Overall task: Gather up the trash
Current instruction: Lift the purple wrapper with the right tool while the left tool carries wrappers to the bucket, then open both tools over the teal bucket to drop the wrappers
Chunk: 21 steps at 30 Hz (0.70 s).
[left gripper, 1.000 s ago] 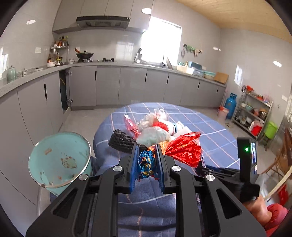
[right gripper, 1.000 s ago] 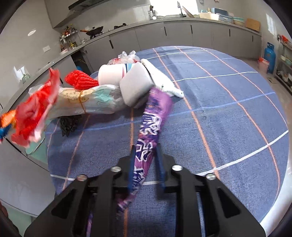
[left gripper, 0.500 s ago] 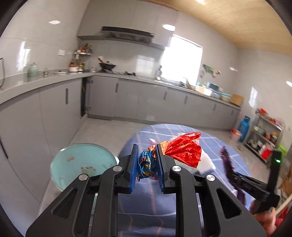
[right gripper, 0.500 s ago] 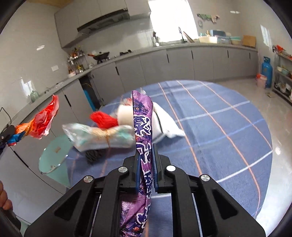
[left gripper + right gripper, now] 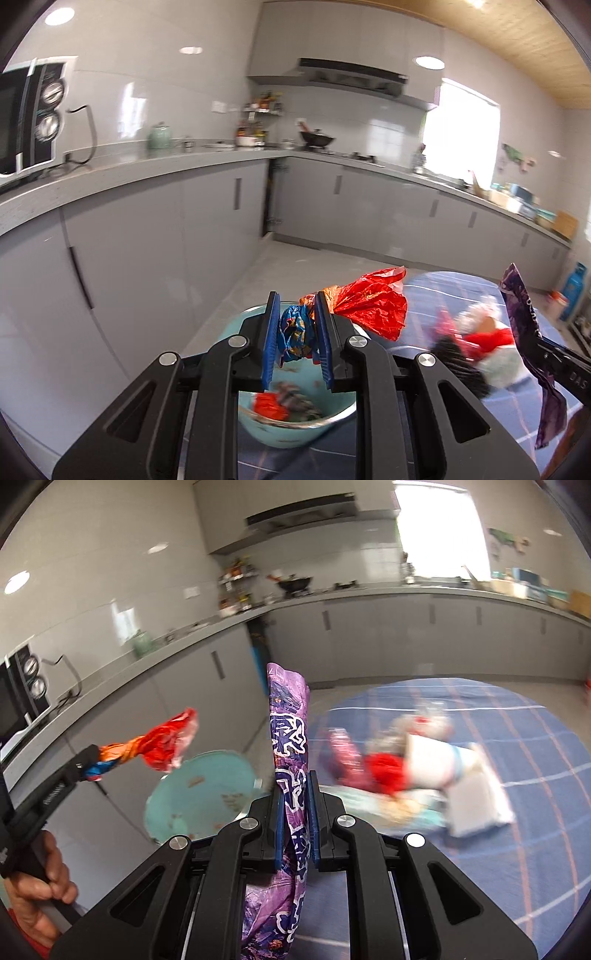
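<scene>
So the left gripper (image 5: 297, 338) was clamped on a crumpled red, orange and blue foil wrapper (image 5: 365, 308), held right above the round light-teal plastic trash bin (image 5: 291, 428), where some scraps were already lying. A long purple printed snack wrapper (image 5: 291, 775) was pinched upright in the right gripper (image 5: 295, 808). More litter (image 5: 417, 771) was left piled on the round blue checked tablecloth (image 5: 517, 812) beside the bin.

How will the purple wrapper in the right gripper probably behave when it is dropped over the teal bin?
The purple wrapper is probably floppy: below the right gripper it hangs crumpled. It looks thin and light, so it may flutter rather than fall straight into the teal bin. Its film may cling to the pads.
</scene>
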Tool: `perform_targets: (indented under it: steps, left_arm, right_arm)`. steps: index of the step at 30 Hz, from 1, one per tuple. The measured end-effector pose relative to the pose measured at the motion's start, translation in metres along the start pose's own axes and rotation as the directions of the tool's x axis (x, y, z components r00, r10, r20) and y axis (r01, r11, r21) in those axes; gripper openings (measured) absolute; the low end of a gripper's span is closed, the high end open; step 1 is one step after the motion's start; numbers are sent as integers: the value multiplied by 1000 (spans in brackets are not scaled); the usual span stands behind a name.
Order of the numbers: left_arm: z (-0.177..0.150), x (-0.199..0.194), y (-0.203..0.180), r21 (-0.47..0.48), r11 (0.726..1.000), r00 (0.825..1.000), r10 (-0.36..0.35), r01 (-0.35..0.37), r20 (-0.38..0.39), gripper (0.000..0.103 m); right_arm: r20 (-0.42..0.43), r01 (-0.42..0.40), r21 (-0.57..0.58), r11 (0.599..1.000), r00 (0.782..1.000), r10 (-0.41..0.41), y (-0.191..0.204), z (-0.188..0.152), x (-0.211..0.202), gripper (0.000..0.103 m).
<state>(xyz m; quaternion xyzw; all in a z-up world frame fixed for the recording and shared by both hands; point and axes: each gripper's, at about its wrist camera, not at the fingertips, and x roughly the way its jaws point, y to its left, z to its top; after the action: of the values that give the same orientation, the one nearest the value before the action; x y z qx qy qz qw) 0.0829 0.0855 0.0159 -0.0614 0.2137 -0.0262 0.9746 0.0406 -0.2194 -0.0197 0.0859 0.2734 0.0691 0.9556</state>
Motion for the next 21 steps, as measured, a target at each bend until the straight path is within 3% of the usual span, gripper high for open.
perform_targets:
  steps: [7,21]
  left_arm:
    - [-11,33,29,-68,994,994,77,-82,-73,20]
    - [-35,94,46,-101,984,974,126,-146,-186,20]
  right_arm:
    - [-80,-92,-32,995,993,89,49,10,61,12]
    - [-233,-106,-48,993,968,92,88,0,159,12]
